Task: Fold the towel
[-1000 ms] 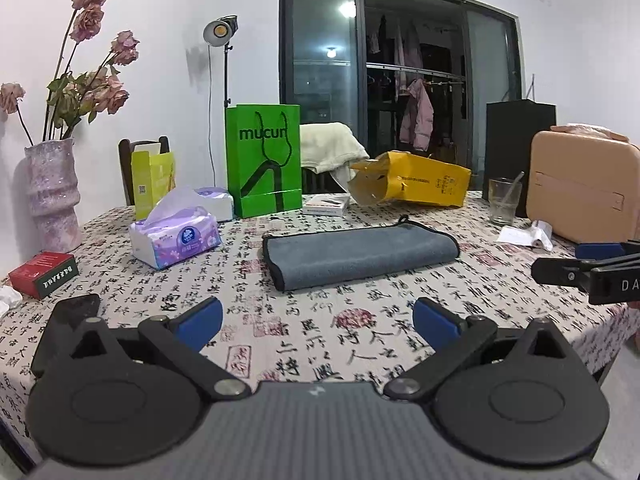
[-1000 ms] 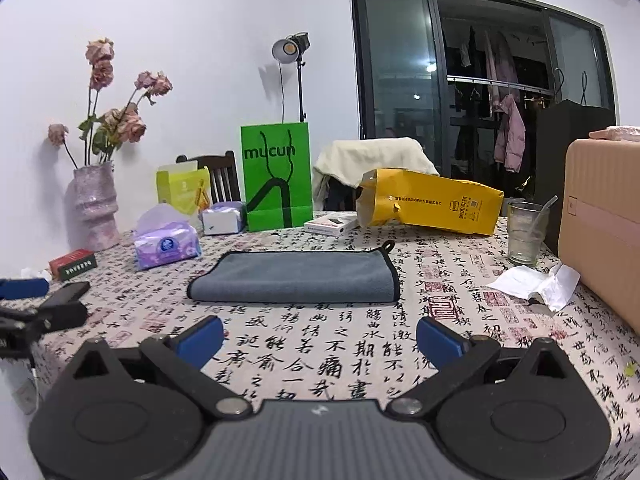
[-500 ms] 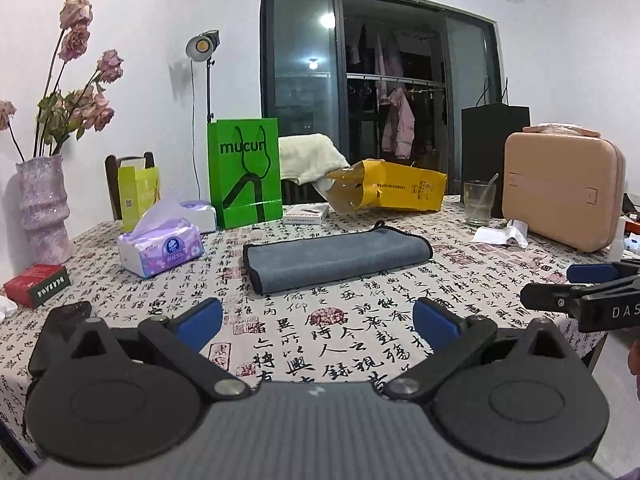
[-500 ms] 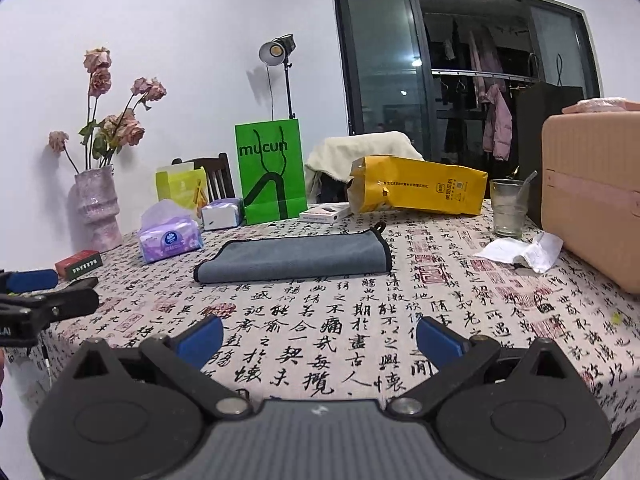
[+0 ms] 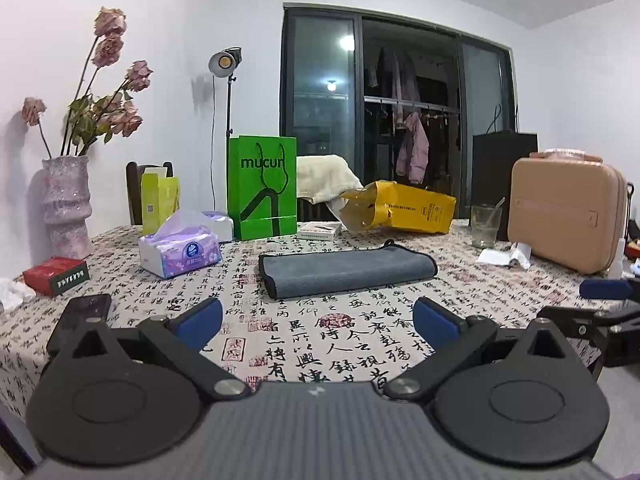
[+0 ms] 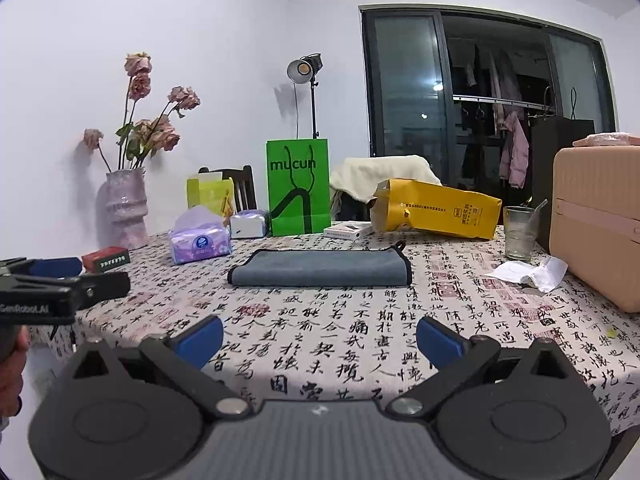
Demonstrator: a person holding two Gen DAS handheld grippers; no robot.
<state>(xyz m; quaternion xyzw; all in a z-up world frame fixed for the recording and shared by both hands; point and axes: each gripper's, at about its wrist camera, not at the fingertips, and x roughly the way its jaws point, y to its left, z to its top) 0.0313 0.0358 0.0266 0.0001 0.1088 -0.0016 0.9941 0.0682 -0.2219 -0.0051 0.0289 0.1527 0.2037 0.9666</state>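
A grey towel with black edging (image 5: pixel 346 273) lies folded into a long flat strip in the middle of the patterned table; it also shows in the right wrist view (image 6: pixel 320 269). My left gripper (image 5: pixel 318 322) is open and empty, held near the table's front edge, well short of the towel. My right gripper (image 6: pixel 320 338) is open and empty too, also back from the towel over the front edge. The right gripper shows at the right edge of the left wrist view (image 5: pixel 604 300), and the left gripper at the left edge of the right wrist view (image 6: pixel 64 280).
Behind the towel stand a green bag (image 5: pixel 262 188), a yellow bag on its side (image 5: pixel 400 207), a tissue pack (image 5: pixel 180 250), a vase (image 5: pixel 66 206), a glass (image 5: pixel 485 226), crumpled paper (image 5: pixel 506 257) and a tan case (image 5: pixel 568 216). A phone (image 5: pixel 82 314) and red box (image 5: pixel 56 276) lie left.
Both grippers have pulled back and risen away from the towel, so it looks smaller and farther. The towel has not moved. Both jaws stay open.
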